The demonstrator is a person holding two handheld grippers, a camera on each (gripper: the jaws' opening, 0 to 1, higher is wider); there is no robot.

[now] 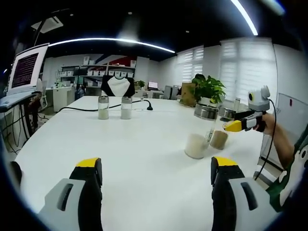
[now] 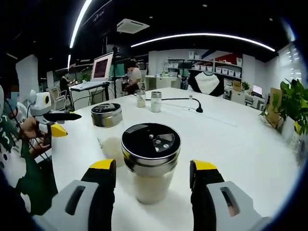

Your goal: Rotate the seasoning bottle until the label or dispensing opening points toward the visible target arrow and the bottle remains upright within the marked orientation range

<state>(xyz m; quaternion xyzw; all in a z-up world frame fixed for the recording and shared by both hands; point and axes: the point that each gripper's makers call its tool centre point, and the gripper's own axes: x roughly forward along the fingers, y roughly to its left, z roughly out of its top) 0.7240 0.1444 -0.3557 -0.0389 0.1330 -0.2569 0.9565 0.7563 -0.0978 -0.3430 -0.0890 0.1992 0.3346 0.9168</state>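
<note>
- A large white table (image 1: 144,159) with a smooth top is seen in both views; everything of the task stands on it.
- A green potted plant (image 1: 208,89) is placed at the far side of the table, near the window blinds, in the left gripper view.
- A monitor with a lit screen (image 1: 25,70) is seen on a stand beside the table.
- The left gripper (image 1: 156,168) is held low over the bare table, with its grey jaws and yellow tips set wide apart and nothing between them.
- The right gripper (image 2: 153,169) is held with its jaws wide open, one on each side of the nearest bottle; whether the tips touch the glass cannot be told. In the left gripper view this gripper (image 1: 233,126) is seen from the side, at the tilted-looking bottles.
- A clear glass seasoning bottle with a black perforated lid (image 2: 150,161) stands upright between the right jaws, filled partly with white powder. Its dispensing holes are seen on the lid top.
- A second glass bottle with a metal lid (image 2: 108,130) stands just behind it, to the left in the right gripper view.
- Two more small glass shakers (image 1: 113,107) with white contents stand side by side, well apart, at the far part of the table.
- A black cable (image 1: 91,109) lies on the table near these shakers.
</note>
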